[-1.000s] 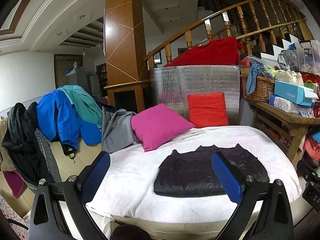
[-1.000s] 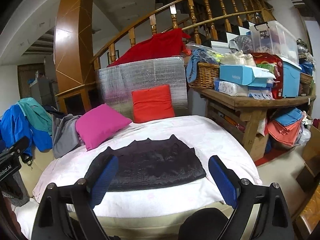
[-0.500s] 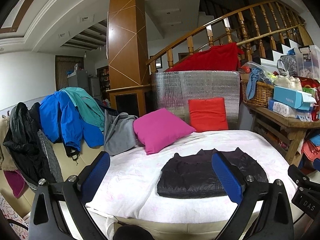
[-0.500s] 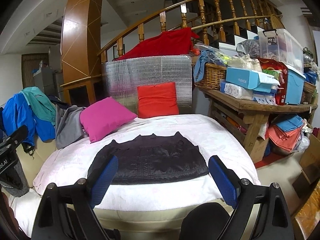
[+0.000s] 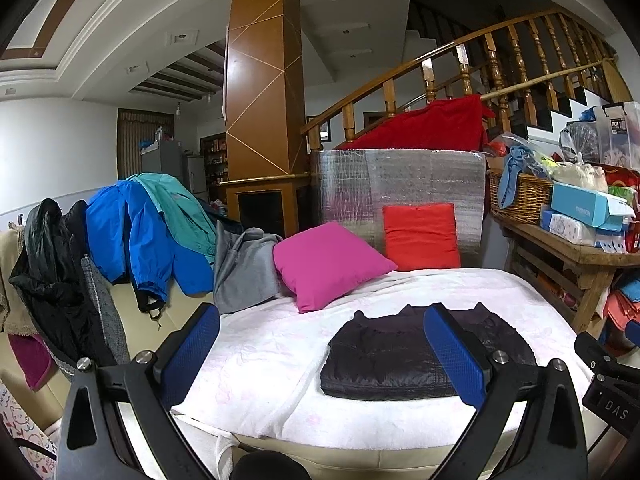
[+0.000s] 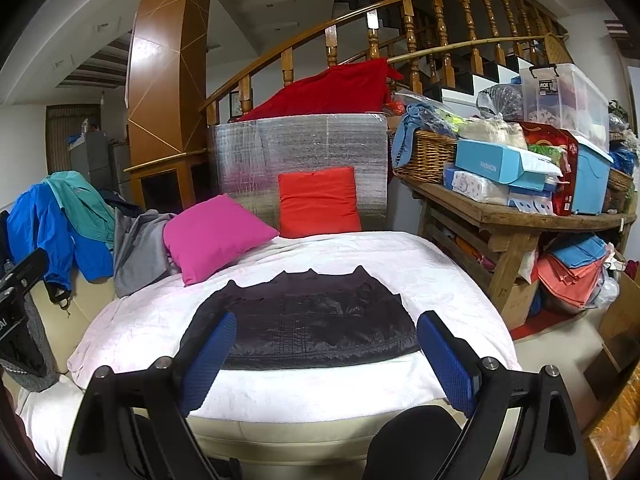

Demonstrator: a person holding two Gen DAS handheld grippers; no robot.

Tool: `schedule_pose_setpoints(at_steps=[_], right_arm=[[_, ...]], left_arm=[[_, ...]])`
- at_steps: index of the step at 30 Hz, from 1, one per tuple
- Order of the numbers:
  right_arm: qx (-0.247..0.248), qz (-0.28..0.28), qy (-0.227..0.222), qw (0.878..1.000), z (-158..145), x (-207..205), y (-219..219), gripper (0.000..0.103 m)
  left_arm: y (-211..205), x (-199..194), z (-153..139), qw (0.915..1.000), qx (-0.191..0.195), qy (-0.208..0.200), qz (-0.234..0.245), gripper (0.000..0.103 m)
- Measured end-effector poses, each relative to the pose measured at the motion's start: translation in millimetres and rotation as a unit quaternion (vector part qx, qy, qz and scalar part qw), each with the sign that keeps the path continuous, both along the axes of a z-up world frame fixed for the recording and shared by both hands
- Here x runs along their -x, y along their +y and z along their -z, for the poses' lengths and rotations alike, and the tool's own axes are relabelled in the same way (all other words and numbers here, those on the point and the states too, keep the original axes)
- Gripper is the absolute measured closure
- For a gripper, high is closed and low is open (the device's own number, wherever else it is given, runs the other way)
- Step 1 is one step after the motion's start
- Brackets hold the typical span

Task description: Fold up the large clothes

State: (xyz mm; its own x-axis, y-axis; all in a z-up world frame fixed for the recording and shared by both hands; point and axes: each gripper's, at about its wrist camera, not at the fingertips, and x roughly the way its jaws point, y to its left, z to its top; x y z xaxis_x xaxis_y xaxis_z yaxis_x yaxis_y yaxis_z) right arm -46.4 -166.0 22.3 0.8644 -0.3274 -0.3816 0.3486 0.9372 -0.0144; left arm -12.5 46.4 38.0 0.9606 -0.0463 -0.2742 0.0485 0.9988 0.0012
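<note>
Left wrist view: the left gripper (image 5: 322, 354) is held back from the bed with its blue pads spread wide and nothing between them. Ahead of it and to its right, the dark jacket (image 5: 400, 356) lies flat on the white blanket (image 5: 256, 344), already squared into a tidy rectangle, with part of it hidden behind the right-hand pad (image 5: 454, 356). It looks set near the front edge of the bed so that it is easy to reach. Far ahead sit a pink cushion (image 5: 330, 262) and a red cushion (image 5: 420, 236), pushed to the back, which leaves the blanket free as a folding surface. Off to the gripper's left, a blue jacket (image 5: 132, 236) and a grey top (image 5: 244, 272) hang in a heap, probably waiting their turn.

Right wrist view: the right gripper (image 6: 324, 360) is also spread and empty, hovering clear of the bed. The jacket (image 6: 312, 324) lies straight ahead, centred between the pads but apart from them. To the gripper's right stands a wooden bench (image 6: 516, 216) loaded with boxes, well apart from the bed. Judging by the neat shape, this fold seems finished, and the wide stance suits reaching for the next garment
</note>
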Motion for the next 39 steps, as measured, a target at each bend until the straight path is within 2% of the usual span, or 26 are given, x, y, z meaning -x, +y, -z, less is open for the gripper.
schedule_pose_setpoints(at_steps=[39], right_arm=[[0.008,-0.010,0.002,1.000,0.3,-11.8,12.8,0.009]], left_arm=[[6.8,-5.7,9.2,1.0000,0.000,0.008,-0.004,0.001]])
